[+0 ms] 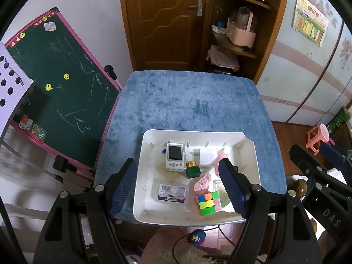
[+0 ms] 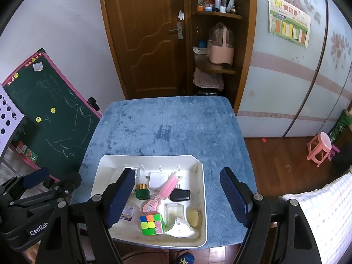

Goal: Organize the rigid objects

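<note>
Left gripper (image 1: pixel 179 183): fingers spread wide, nothing between the pads, hovering above the white tray (image 1: pixel 248 151) on the blue cloth (image 1: pixel 187 101).

Just inside the left finger (image 1: pixel 124 184), toward its root: flat clear box (image 1: pixel 171 193) with a printed label. Light, stiff, probably slick; long axis across the gap, so best pinched over the short sides.

Beyond that fingertip, further into the tray: white handheld device (image 1: pixel 175 157), lying flat, screen up, long axis running away from the gripper. Rigid but likely fragile at the screen; take by the long edges.

Midway between the fingers: green jar (image 1: pixel 193 169) with gold cap, upright. Compact and probably heavy for its size; take the square body, not the cap.

Close to the right finger (image 1: pixel 231 186): pink oval item (image 1: pixel 201 183), light, long axis slanting; just nearer, the colour cube (image 1: pixel 206 202), stiff, flat faces, easy to squeeze squarely though the layers may twist.

Behind that fingertip: white charger block (image 1: pixel 205 156), prongs pointing left.

Right gripper (image 2: pixel 178 198): also spread wide and empty, over the tray's right half. Between its fingers: black adapter (image 2: pixel 180 195), long axis across; clear lidded box (image 2: pixel 174 211); round tan compact (image 2: pixel 194 217), smooth and likely slippery, best gripped on the rim.
</note>
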Motion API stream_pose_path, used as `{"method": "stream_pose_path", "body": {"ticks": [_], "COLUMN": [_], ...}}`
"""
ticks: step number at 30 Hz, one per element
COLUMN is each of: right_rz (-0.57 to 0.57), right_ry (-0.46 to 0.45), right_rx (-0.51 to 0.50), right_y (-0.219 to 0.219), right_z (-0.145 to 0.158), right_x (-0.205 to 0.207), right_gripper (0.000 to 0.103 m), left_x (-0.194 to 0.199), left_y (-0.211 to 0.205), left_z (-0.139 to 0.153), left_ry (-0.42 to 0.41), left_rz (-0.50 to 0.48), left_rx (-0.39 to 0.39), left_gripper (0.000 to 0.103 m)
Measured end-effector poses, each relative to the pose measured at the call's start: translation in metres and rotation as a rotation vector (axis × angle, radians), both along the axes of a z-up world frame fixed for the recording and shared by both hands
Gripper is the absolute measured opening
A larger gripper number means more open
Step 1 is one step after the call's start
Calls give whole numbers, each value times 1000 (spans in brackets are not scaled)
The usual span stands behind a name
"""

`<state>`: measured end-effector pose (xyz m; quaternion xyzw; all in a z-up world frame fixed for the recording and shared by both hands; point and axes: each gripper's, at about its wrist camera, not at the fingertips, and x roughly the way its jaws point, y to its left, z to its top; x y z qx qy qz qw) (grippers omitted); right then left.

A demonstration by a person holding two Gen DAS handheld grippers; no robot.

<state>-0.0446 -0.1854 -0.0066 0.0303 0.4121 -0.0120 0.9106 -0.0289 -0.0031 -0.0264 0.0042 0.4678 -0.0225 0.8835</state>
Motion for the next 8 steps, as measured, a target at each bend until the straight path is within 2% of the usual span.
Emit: {"method": "stream_pose_path", "body": {"ticks": [8], "right_rz": [-5], "right_ry": [4], "right_rx": [6], "right_y": [-2], "right_z": [-3], "right_x": [1], "right_gripper": [80], "left_x": [-1], "left_y": [1], "left_z": [-6], "left_ry": [9], "left_rz": [5], "left_rx": [0], "left_gripper": [79]}}
